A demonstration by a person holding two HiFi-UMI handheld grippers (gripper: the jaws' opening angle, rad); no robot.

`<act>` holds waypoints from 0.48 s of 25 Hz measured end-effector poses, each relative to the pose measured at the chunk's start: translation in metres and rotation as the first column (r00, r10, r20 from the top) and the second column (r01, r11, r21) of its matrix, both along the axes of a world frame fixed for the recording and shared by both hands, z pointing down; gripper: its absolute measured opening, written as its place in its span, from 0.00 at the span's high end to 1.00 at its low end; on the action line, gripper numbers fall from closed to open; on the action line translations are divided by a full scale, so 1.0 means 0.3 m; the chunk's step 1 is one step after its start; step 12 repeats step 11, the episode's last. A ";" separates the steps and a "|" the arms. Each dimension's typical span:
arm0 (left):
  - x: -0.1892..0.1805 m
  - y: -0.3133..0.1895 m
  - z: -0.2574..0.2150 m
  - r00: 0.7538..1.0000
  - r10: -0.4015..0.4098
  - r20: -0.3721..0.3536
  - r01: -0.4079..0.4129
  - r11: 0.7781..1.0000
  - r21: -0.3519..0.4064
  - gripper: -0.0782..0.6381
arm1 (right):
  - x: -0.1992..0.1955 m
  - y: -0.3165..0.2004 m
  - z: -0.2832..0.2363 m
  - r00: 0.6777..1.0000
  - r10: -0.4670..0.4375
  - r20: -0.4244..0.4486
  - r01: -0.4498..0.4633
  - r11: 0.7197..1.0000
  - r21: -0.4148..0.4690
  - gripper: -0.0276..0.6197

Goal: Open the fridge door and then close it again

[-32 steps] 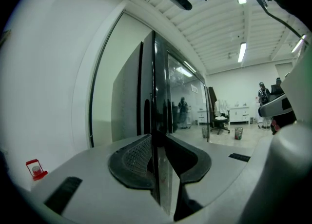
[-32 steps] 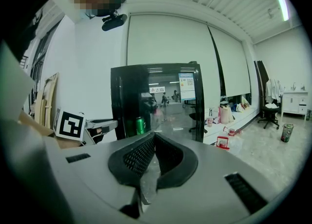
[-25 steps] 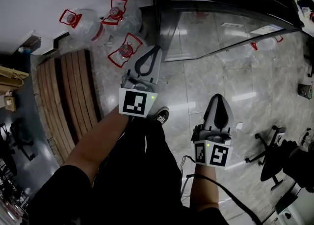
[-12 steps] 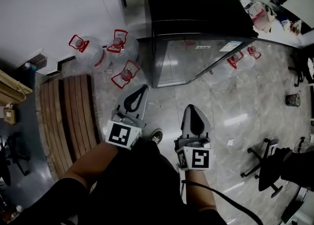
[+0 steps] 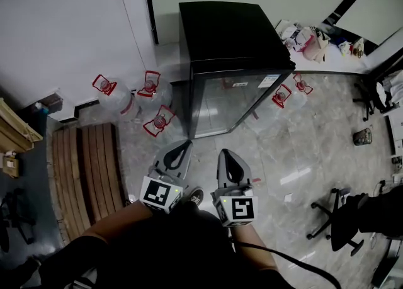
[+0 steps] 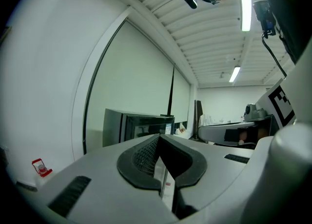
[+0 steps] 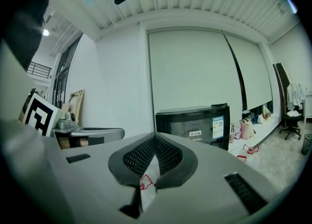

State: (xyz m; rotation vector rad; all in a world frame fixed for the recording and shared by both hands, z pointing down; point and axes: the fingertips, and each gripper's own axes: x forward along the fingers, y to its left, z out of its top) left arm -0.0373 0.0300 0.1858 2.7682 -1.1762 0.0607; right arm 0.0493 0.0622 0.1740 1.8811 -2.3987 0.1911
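While the black, glass-doored fridge (image 5: 230,36) is standing shut by the white wall (image 5: 63,23), you are holding the left claw (image 5: 184,146) and right claw (image 5: 225,153) closed (both empty), well apart from it.

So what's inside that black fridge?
The fridge is shut. Its glass door is dark and mirrors the floor, so whatever is inside is hidden. Only two small stickers show near the door's top.
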 end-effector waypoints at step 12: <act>-0.009 0.013 -0.084 1.000 0.000 -0.009 0.000 1.000 0.005 0.88 | -0.041 0.026 -0.069 1.000 -0.016 0.007 0.016 1.000 -0.012 0.93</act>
